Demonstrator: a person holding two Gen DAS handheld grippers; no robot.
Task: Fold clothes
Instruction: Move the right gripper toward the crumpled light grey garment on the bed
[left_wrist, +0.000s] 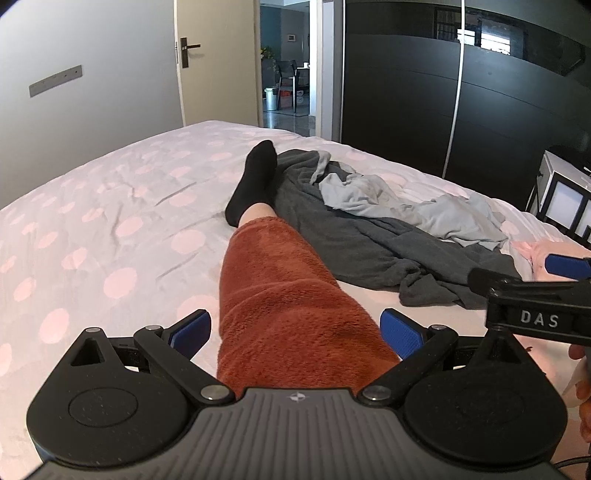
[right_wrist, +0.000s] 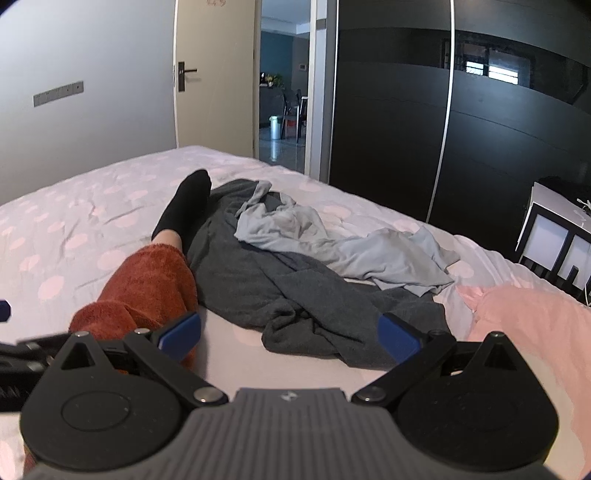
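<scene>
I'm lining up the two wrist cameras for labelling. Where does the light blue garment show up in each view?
Left wrist: light blue garment right of centre, atop the grey garment.
Right wrist: near centre, on the same grey garment.
Shared landmark: the black sock, left of both garments.

The right gripper (left_wrist: 565, 266) is cut off by the picture's edge. Part of the grey garment (right_wrist: 295, 295) is hidden under the light blue garment (right_wrist: 354, 254).

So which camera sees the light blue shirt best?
The right wrist view: the light blue shirt lies spread near the middle, draped over the dark grey garment. In the left wrist view the shirt sits farther off toward the right, looking smaller.
</scene>
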